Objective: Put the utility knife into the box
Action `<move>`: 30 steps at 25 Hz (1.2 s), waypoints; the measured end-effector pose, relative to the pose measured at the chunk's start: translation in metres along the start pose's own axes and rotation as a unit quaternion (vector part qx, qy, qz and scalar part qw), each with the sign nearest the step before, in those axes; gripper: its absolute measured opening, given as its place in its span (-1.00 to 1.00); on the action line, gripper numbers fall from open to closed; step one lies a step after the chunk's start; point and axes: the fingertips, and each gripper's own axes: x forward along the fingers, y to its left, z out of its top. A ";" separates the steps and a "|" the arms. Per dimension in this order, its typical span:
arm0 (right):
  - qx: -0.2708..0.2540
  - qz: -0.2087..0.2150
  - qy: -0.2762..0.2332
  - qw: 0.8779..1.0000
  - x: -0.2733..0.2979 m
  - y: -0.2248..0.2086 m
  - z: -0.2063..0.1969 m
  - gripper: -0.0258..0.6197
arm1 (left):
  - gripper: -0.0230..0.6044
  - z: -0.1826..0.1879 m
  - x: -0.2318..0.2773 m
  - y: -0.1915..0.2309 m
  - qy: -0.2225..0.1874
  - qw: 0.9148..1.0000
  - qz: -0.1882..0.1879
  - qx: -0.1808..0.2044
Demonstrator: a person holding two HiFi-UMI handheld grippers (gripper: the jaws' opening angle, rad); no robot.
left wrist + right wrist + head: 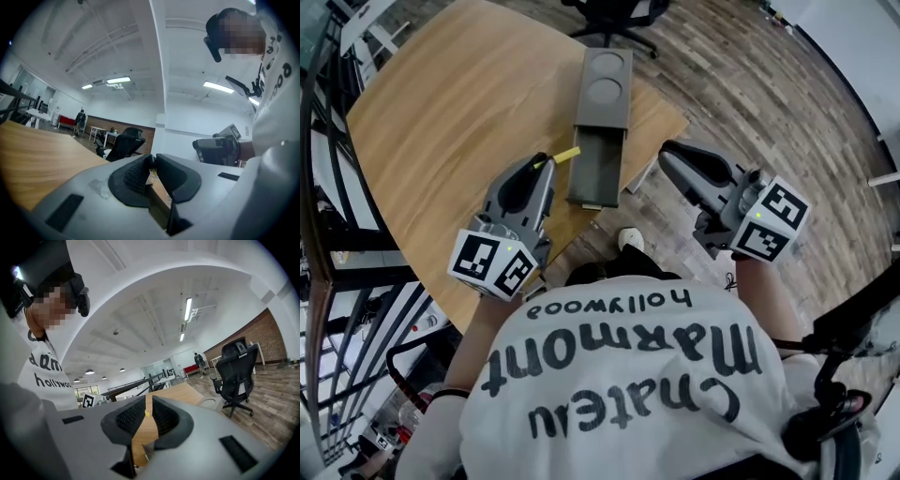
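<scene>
Along the right-hand side of the pale curved wooden table (441, 122), lying lengthwise away from the person: a long grey box (607, 84), closed at the far end with two round recesses on top, open at the near end as a shallow tray (598, 169). Near end of that tray close to the table's front edge. Broad bare wood to the left; to the right only a narrow strip of tabletop before the corner and the plank floor (750, 84). Beyond the far end, off the table, a black office chair (614, 14).

Just left of the tray, above the wood: left gripper (546, 169) (152, 164), pointing away from the body and slightly toward the box, marker cube (492, 262) nearest the person. Pinching a yellow utility knife (566, 155) (153, 172) at the tips, free end reaching toward the tray's left wall, not inside; touching or not, hard to say.

Right of the box, past the table edge and above the floor: right gripper (667, 157) (147, 404), angled inward toward the tray, apart from it. Jaws a narrow gap apart, nothing held, only tabletop seen through.
</scene>
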 end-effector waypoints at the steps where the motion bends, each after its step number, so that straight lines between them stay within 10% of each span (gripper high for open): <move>1: 0.002 0.005 0.005 1.000 0.004 -0.006 -0.001 -0.76 | -0.78 -0.009 0.005 0.005 0.010 1.000 0.007 -0.008; 14: 0.021 0.036 0.043 0.998 0.030 -0.040 -0.030 -0.76 | -0.78 -0.081 0.043 0.017 0.115 0.993 0.007 -0.007; 30: 0.038 0.025 0.048 0.998 0.013 -0.060 -0.036 -0.76 | -0.78 -0.150 0.085 -0.002 0.227 0.962 -0.042 0.144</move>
